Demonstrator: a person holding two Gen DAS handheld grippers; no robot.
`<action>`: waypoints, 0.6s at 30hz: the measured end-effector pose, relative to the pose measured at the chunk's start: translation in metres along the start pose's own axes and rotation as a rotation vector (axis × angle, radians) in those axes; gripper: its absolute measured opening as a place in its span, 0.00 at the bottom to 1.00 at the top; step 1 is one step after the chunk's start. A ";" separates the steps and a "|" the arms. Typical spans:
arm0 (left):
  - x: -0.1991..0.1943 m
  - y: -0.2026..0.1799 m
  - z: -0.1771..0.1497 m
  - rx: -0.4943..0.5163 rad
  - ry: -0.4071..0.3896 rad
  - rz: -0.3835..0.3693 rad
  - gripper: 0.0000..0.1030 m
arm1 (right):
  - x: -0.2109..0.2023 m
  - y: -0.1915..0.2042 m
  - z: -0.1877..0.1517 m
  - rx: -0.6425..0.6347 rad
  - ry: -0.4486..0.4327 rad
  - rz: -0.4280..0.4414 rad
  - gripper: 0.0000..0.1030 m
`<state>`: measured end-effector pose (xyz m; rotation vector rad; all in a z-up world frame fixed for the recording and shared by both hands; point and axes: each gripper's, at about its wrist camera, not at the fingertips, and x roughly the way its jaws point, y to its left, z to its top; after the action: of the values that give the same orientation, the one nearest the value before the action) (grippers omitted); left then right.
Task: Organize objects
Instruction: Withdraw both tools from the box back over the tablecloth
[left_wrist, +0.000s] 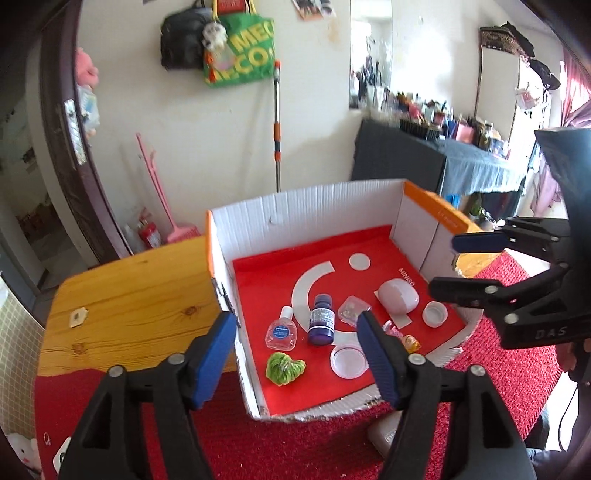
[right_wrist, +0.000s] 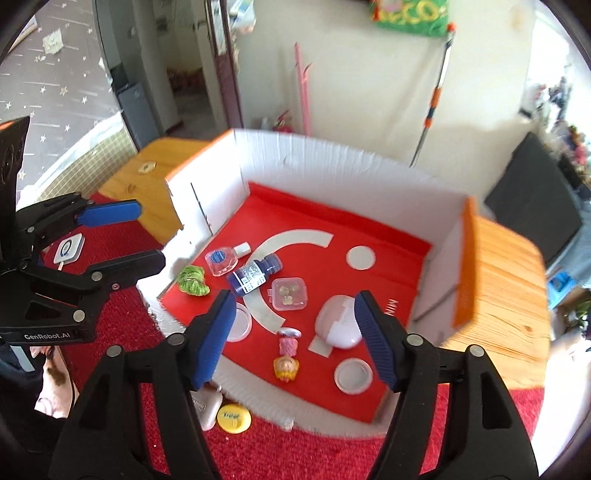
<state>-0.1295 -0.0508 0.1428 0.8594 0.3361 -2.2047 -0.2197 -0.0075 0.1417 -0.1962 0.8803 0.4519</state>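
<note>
My box (right_wrist: 332, 158) holds bottles, dropper, figurine, caps; left gripper (left_wrist: 295, 354) and right gripper (right_wrist: 295, 339) gape, nothing held.

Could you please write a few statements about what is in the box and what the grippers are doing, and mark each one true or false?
1. The blue bottle lies on its side inside the cardboard box. True.
2. The left gripper is clamped on the green leafy toy. False: its jaws are open and hold nothing; the toy lies on the box floor.
3. A yellow round disc lies on the red cloth outside the box. True.
4. The small clear square case is stacked on the pale pink oval case. False: they lie apart.
5. The right gripper holds the little doll figure. False: it is open and empty.
</note>
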 end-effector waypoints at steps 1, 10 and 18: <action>-0.003 -0.002 -0.002 -0.004 -0.010 0.003 0.73 | -0.009 0.001 -0.005 0.003 -0.022 -0.017 0.65; -0.038 -0.023 -0.039 -0.052 -0.117 0.039 0.89 | -0.079 0.016 -0.056 0.088 -0.222 -0.142 0.82; -0.038 -0.036 -0.078 -0.102 -0.101 0.034 0.94 | -0.104 0.018 -0.109 0.204 -0.302 -0.193 0.88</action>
<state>-0.0987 0.0309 0.1094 0.6909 0.3783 -2.1710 -0.3615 -0.0604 0.1544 -0.0234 0.5982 0.2022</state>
